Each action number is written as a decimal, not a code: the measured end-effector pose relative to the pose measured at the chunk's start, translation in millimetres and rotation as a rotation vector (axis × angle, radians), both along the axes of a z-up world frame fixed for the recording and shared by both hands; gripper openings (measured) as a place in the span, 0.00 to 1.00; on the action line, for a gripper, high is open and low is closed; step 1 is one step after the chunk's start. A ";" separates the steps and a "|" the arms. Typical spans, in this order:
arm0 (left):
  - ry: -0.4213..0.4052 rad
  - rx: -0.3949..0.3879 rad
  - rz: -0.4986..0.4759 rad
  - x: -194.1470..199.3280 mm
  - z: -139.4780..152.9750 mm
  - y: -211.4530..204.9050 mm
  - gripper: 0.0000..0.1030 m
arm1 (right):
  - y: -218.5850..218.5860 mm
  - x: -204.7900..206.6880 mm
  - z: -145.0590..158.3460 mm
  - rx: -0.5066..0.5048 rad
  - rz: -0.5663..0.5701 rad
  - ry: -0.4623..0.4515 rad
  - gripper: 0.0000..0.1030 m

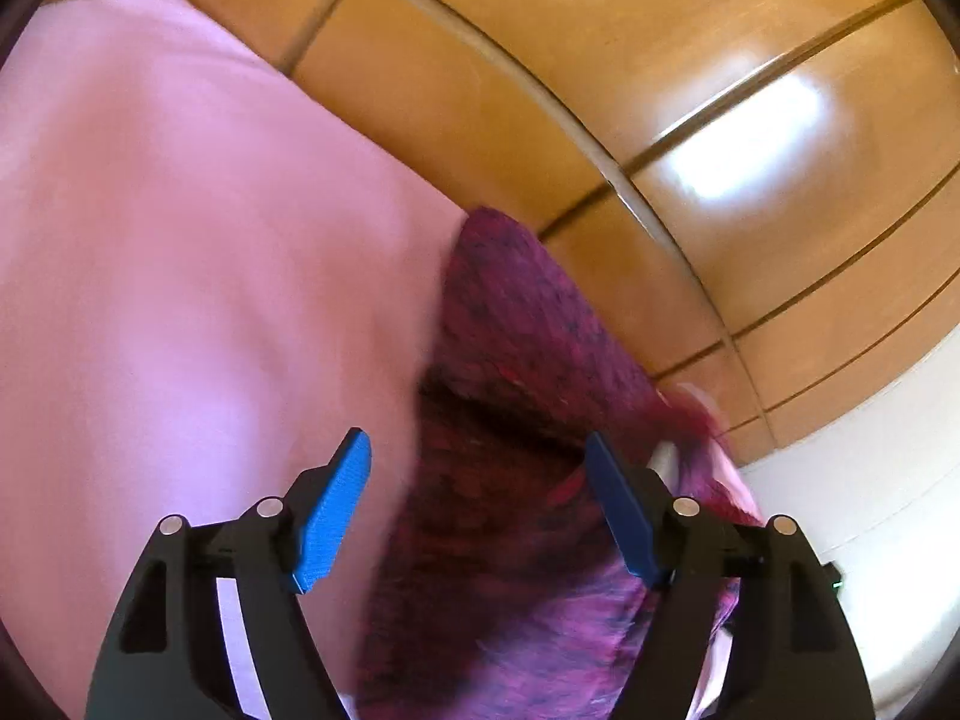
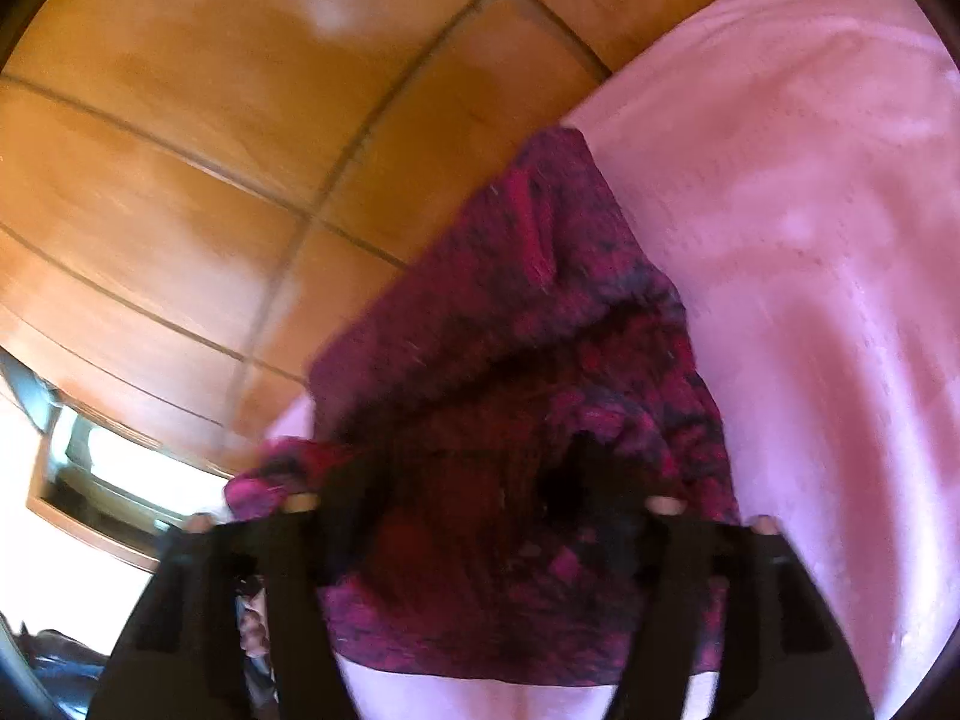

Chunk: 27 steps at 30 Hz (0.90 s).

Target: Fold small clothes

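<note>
A small magenta-and-dark mottled knit garment (image 1: pixel 510 330) lies rumpled on a pink sheet (image 1: pixel 180 240), close to the sheet's edge. My left gripper (image 1: pixel 477 441) hovers over it, open, its blue pads (image 1: pixel 336 510) standing wide apart on either side of the cloth without pressing it. In the right wrist view the same garment (image 2: pixel 510 300) is bunched up in front of my right gripper (image 2: pixel 468 480). Its dark fingers (image 2: pixel 600 474) are spread wide, partly lost against the dark folds, and the cloth lies loose between them. Both views are motion-blurred.
The pink sheet (image 2: pixel 810 240) covers the surface under the garment and ends just beside it. Beyond that edge is an orange tiled floor (image 1: pixel 660 90) (image 2: pixel 180 120). A white surface (image 1: pixel 870 480) stands at the right, and a bright glazed opening (image 2: pixel 120 468) at the lower left.
</note>
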<state>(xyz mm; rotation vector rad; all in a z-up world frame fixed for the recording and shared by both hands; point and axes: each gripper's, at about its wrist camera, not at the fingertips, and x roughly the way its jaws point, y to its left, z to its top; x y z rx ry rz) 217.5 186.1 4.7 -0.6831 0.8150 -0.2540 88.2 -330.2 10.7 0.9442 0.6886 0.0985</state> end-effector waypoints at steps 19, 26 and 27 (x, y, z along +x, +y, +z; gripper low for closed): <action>0.009 0.111 -0.283 -60.3 -43.3 -32.1 0.27 | 31.8 -62.3 -16.0 -0.487 0.048 0.125 0.20; 0.006 0.106 -0.286 -82.5 -31.1 -26.2 0.12 | 38.2 -73.7 -3.6 -0.480 0.062 0.121 0.12; 0.005 0.093 -0.290 -86.0 -29.7 -24.0 0.10 | 38.1 -72.9 -1.5 -0.467 0.063 0.116 0.12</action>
